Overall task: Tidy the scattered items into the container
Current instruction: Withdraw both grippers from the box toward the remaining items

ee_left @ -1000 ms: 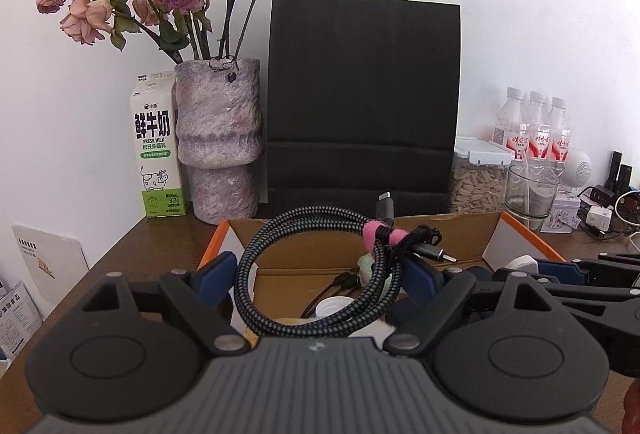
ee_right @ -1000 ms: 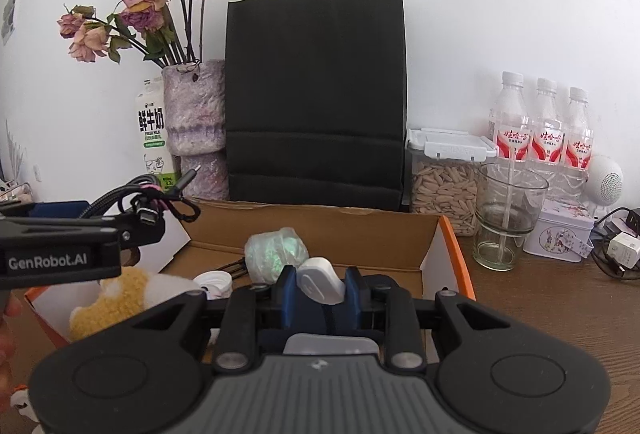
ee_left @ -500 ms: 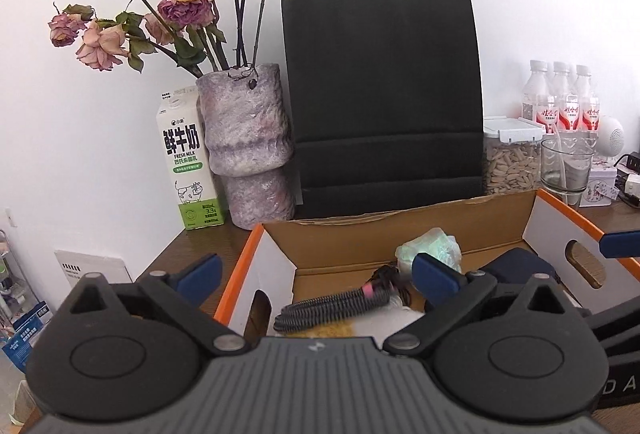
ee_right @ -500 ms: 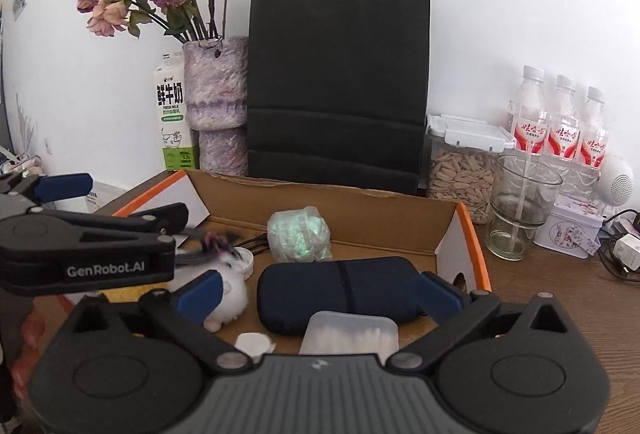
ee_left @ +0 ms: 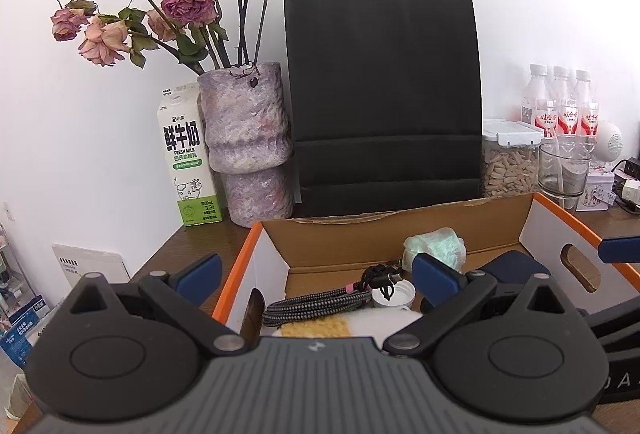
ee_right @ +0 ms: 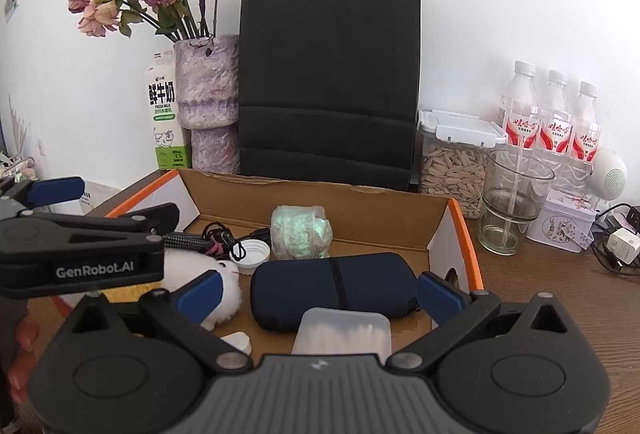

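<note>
Left gripper [ee_left: 316, 270]: you hold it with jaws spread wide, having just been opening, nothing between them, above the box's left end.
Box [ee_right: 392, 199]: open cardboard, orange-edged, in front of the black paper bag [ee_right: 328, 73].
Cable [ee_left: 316, 304]: coiled at the left of the box, beside a white cap [ee_right: 253, 250].
Plush toy [ee_right: 208, 284]: white, near left.
Dark pouch [ee_right: 332, 288]: middle of the box, near a green wrapped bundle [ee_right: 301, 232].
Right gripper [ee_right: 318, 292]: yours is also spread, just opened, empty, over the pouch.
Bottles [ee_right: 554, 117]: 3, far right.
</note>
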Demonstrator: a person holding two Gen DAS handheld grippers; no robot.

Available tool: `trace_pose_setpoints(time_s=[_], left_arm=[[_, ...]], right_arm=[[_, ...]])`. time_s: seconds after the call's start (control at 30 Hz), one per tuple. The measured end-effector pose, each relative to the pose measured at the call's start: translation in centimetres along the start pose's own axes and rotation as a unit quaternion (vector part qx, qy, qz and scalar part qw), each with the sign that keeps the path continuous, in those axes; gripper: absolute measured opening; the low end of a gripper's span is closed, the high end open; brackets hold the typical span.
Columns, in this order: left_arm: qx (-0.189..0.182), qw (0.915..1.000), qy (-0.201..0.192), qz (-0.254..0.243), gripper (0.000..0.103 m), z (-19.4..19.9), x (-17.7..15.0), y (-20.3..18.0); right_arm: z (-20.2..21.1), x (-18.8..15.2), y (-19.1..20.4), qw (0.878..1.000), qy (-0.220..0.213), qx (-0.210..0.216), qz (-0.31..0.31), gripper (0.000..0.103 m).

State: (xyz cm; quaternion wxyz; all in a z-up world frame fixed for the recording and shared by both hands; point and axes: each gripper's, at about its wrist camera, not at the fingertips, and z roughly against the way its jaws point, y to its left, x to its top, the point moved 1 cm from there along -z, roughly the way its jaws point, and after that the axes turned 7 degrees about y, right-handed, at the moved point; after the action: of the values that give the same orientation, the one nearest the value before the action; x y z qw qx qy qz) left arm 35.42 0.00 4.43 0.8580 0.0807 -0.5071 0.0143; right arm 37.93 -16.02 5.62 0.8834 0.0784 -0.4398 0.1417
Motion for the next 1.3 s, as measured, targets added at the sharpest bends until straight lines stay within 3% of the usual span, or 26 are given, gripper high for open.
trace_pose_setpoints(time_s=[0.33,0.63,1.3], left_arm=[[-0.014,0.9994,-0.020,0.025,0.103,4.3,-0.4,0.9],[-0.022,0.9981,-0.027,0.051,0.103,9.2,-2.1,2.6],[-0.004,0.9978,0.016,0.064,0.103,14.3,-9.4,6.8]], right_arm=[[3.9,-0.6,0.8,0.999,-0.034,-0.015,-0.001,0.103],[8.4,-3.3,1.7,0.999,-0.044,-0.015,-0.010,0.103],[12.9,-12.6,3.6,1.000,0.000,-0.013,-0.010,0.103]])
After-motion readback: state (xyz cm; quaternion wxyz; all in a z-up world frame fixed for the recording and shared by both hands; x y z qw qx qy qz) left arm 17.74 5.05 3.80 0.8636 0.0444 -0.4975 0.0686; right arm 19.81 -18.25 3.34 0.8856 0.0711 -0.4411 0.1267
